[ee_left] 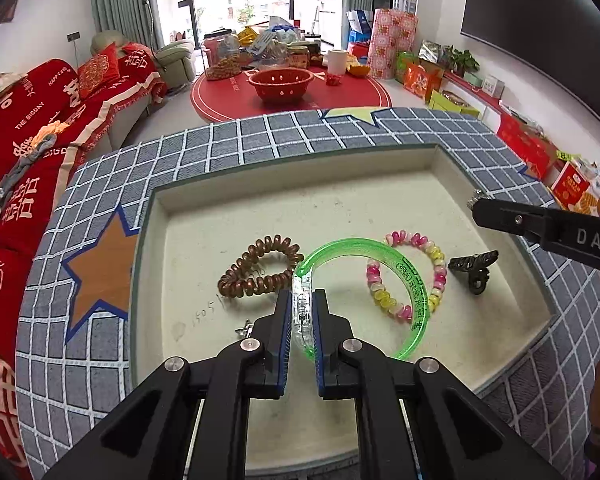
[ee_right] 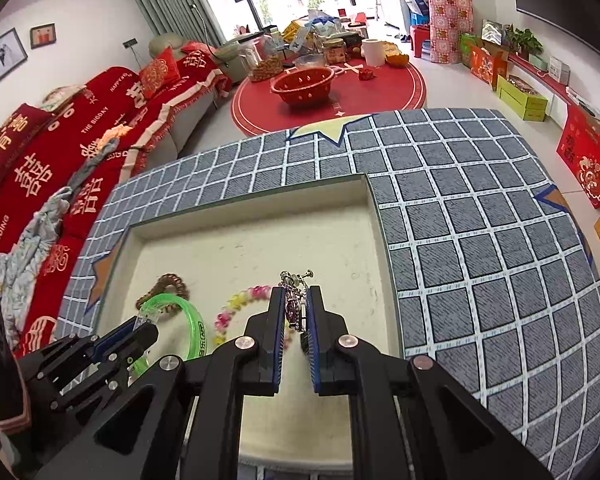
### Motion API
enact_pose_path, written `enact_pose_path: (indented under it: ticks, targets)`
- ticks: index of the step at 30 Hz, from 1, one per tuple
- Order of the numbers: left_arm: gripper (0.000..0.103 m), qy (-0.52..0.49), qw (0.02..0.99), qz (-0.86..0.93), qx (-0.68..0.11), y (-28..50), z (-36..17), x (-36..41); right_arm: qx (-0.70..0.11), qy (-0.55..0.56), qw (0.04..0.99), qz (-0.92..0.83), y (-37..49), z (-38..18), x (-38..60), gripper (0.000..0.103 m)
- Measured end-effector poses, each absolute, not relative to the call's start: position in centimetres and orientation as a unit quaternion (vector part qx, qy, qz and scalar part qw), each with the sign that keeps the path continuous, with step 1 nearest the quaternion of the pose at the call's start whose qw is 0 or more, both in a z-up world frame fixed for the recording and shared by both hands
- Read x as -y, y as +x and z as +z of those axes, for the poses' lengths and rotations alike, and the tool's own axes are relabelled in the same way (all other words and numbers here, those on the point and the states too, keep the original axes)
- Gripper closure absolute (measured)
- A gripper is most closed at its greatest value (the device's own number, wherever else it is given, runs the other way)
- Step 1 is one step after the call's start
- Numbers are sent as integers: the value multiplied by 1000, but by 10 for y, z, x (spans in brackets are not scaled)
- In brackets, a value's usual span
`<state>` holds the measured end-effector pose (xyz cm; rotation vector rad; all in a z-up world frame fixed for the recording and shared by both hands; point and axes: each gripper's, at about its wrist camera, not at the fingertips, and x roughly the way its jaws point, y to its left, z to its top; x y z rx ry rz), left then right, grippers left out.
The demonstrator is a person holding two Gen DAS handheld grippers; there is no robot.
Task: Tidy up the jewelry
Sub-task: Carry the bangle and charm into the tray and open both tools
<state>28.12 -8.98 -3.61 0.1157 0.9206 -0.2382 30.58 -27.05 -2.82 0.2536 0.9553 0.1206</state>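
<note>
A: What does everything sit on?

B: A tabletop [ee_left: 284,136] covered in grey-blue fabric with a white grid and sewn-on stars, one tan [ee_left: 100,272], one pale yellow [ee_left: 352,114]. Sunk into it is a square cream tray [ee_left: 300,200], its floor scuffed and faintly scribbled on.

A: And the room?

B: A living room: a sofa [ee_left: 40,120] under red covers with printed characters on the left, grey-green curtains, a bright window, and a round red rug [ee_left: 220,96] carrying a perforated red bowl [ee_left: 280,82], jars and packets. Red gift boxes line the right wall.

A: The jewelry?

B: In the tray lie a brown coiled spiral hair tie [ee_left: 256,268], a bracelet of glossy pink, yellow and white beads [ee_left: 404,276], and a dark metal claw clip [ee_left: 474,268]. A translucent green plastic bangle [ee_left: 364,280] overlaps the beads.

A: The left hand-held gripper [ee_left: 303,312]?

B: Clamped on the bangle's clear section, over the near half of the tray.

A: The right hand-held gripper [ee_right: 296,312]?

B: It pinches a small silvery ornament [ee_right: 294,292], perhaps an earring or brooch, too fine to tell, above the tray's right side.
</note>
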Motion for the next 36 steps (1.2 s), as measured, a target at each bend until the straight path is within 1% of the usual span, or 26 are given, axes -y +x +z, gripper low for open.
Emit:
enact_pose_path:
  ticks: [14,20,24,26,27,28,29,30,31,36]
  targets:
    - [80,91,886,-98,-445,281,-51,101,-481,108,869,39,324,-63,272,92]
    - [80,96,885,-92,-447,281,-52,103,-486,89,869,29,324,-65,271,91]
    - [80,106,887,-88,-440,277,-48,106,-488,98,867,32,323,-64,273,90]
    - [80,109,888,-86,-438,277,-47,106,-489,110,865,36,324,-63,275,88]
    - [80,107,888,-88,-438,276,-46,106,-487,118,865,41,324,-62,276,84]
    - [80,106,889,-88,-437,277,-45,105,-484,124,865,45,323,-61,277,75]
    - [80,104,889,-88,-437,277,-44,104,-480,130,866,48,322,-59,278,69]
    - [80,103,889,-87,-437,276,-44,104,-476,135,868,51,320,-57,278,56]
    - [80,102,889,-88,-437,276,-43,104,-471,138,870,53,318,-54,278,52]
    - [80,97,891,-86,-434,273,-39,102,-454,163,874,58,308,-40,281,52]
